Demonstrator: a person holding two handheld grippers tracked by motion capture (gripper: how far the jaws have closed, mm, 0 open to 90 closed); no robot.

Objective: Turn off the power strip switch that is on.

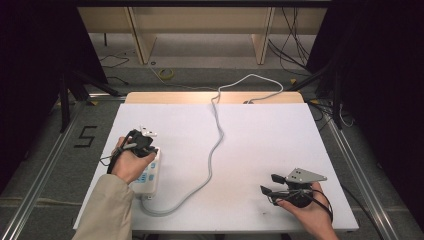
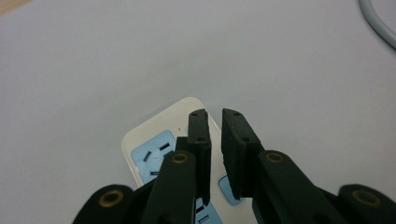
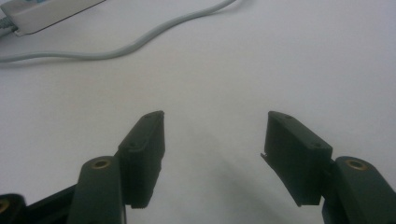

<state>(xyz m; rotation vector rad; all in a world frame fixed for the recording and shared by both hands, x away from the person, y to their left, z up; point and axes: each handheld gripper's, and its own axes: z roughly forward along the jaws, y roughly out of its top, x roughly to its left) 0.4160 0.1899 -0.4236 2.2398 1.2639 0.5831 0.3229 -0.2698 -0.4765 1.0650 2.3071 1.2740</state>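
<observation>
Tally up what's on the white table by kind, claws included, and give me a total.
Power strip: 1
Grey cable: 1
Claws: 2, left claw over the power strip, right claw over bare table
Total: 4

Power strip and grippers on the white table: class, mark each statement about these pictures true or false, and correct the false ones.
1. The white power strip with pale blue sockets lies at the left side of the white table. True.
2. The left gripper has its jaws clamped on the strip. False: the jaws stand slightly apart above the strip, with nothing between them.
3. The right gripper holds the grey cable. False: its jaws are wide open over bare table, and the cable lies farther off.
4. The grey cable runs from the strip's near end, curves across the table and leaves over the far edge. True.
5. A plug sits in a socket. False: the visible sockets are free.
</observation>
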